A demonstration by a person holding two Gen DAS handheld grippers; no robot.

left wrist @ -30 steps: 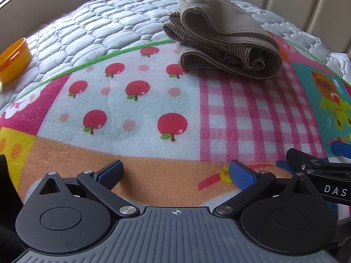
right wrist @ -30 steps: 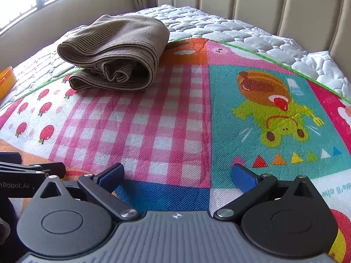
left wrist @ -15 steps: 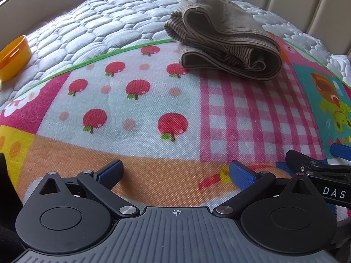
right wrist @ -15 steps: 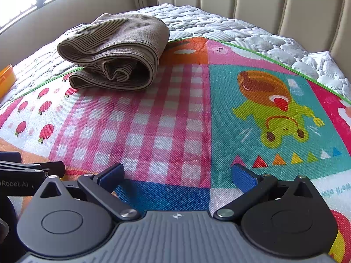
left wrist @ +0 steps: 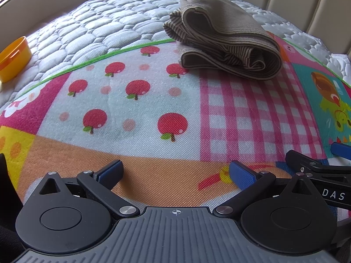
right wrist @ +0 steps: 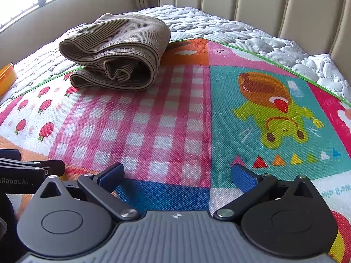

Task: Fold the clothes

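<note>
Both cameras sat low over the patterned mat (left wrist: 140, 100) on the bed, each looking forward along its own tool's spread blue fingers at the bottom of the frame. The left wrist view faced the apple panel, with the folded brown garment (left wrist: 221, 41) at upper right. The right wrist view faced the pink check and frog panels, with the same garment (right wrist: 118, 50) at upper left. Both shared the garment, check panel (right wrist: 140, 127) and quilted mattress (right wrist: 252, 35). Each caught the other tool at its lower edge.
</note>
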